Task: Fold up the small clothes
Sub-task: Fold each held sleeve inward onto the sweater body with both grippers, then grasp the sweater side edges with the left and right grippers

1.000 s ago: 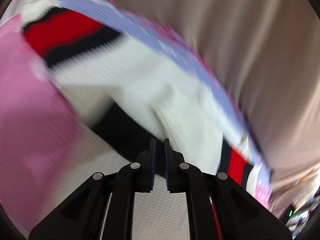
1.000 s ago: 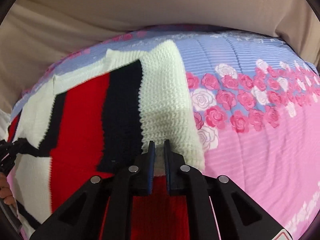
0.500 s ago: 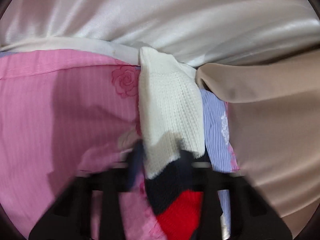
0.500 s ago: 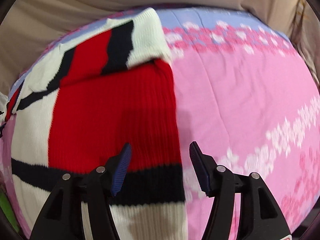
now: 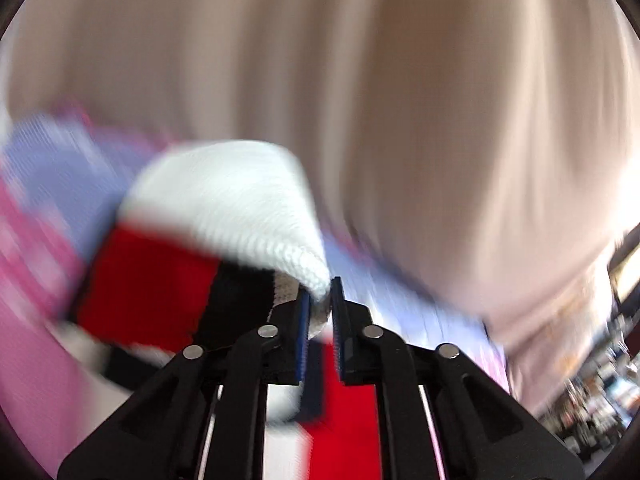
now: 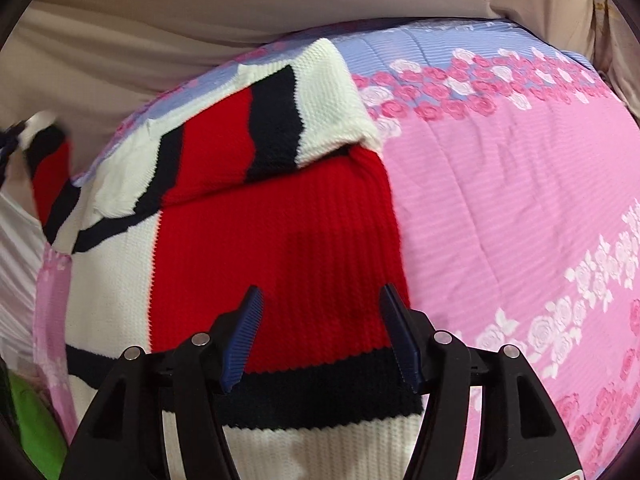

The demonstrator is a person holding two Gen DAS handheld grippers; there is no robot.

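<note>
A knitted sweater [image 6: 272, 240] in red, white and black lies on a pink and blue floral bedspread [image 6: 500, 200]. Its right sleeve [image 6: 304, 120] is folded across the body. My right gripper [image 6: 320, 328] is open and empty, just above the red body near the black hem band. In the blurred left wrist view my left gripper [image 5: 320, 320] is shut on the white cuff of the other sleeve [image 5: 240, 208] and holds it lifted. That lifted sleeve also shows at the far left of the right wrist view [image 6: 48, 168].
A beige curtain [image 6: 160, 20] hangs behind the bed's far edge. Something bright green [image 6: 32, 432] lies at the lower left by the bed. Cluttered shelves [image 5: 600, 400] show at the far right of the left wrist view.
My right gripper let go of the right sleeve, opened and drew back over the body. My left gripper has swung the left sleeve up and stays shut on its cuff.
</note>
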